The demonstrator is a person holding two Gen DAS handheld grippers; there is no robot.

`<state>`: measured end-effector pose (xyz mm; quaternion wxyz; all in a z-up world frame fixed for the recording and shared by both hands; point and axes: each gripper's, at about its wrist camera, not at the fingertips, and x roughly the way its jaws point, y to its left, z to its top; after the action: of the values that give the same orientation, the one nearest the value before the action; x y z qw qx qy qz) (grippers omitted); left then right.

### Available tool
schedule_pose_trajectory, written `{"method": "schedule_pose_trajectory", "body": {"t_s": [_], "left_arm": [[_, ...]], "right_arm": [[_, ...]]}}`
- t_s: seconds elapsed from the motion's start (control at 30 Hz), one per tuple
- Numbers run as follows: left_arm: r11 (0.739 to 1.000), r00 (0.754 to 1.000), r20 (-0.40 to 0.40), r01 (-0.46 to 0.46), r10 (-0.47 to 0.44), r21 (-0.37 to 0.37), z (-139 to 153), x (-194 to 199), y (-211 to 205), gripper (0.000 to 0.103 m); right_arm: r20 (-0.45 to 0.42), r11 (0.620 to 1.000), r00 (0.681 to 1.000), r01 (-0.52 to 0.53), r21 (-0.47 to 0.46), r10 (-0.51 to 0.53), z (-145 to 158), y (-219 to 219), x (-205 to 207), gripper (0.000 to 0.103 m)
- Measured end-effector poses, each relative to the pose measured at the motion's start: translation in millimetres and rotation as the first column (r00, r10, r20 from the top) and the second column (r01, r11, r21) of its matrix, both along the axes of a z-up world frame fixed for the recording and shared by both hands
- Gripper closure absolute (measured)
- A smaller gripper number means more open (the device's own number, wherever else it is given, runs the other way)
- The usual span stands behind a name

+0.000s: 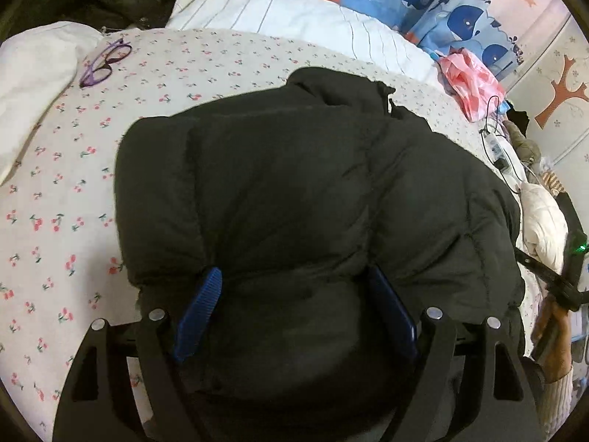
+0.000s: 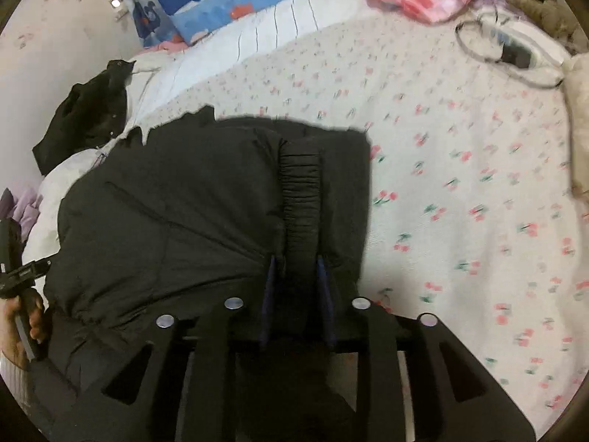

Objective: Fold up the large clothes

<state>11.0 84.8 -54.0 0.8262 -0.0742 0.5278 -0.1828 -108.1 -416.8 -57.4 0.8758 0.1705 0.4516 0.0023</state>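
My left gripper (image 1: pixel 294 291) is spread wide, its blue pads (image 1: pixel 200 304) pressed against a thick roll of the black puffer jacket (image 1: pixel 294 184), which lies bunched on the cherry-print bedsheet (image 1: pixel 55 221) and fills the view's centre. My right gripper (image 2: pixel 296 269) is narrowed onto the jacket's elastic cuff (image 2: pixel 299 180), which runs toward 12 o'clock from between the fingers. Purple glasses (image 1: pixel 105 62) lie at 10 o'clock in the left view, a pink plastic bag (image 1: pixel 469 81) at 2 o'clock.
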Motion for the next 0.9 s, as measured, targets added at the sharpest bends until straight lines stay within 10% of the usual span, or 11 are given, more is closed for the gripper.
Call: {"method": "schedule_pose_trajectory", "body": {"t_s": [0.13,0.4,0.57,0.7,0.9], "left_arm": [[0.995,0.996,0.092,-0.032,0.023,0.094,18,-22,-1,0.024],[0.963,0.940,0.336,-0.043,-0.051,0.268,51,-62,-34,0.021],[0.943,0.914,0.390,-0.030,-0.108,0.332,42,-64,-53,0.017],[0.949,0.949,0.292,0.017,-0.114,0.315,8,-56,-51,0.017],[0.980,0.937,0.347,-0.034,-0.037,0.194,42,-48,-31,0.015]], "right_arm": [[0.159,1.000,0.987,0.014,-0.020,-0.011,37,12,-32,0.047],[0.260,0.995,0.962,-0.062,-0.072,0.079,83,76,3,0.033],[0.124,0.976,0.991,-0.018,-0.219,0.046,22,105,63,0.025],[0.031,0.997,0.999,0.011,-0.081,-0.009,-38,83,73,0.024],[0.178,0.990,0.984,0.019,-0.141,0.006,23,92,61,0.022]]}}
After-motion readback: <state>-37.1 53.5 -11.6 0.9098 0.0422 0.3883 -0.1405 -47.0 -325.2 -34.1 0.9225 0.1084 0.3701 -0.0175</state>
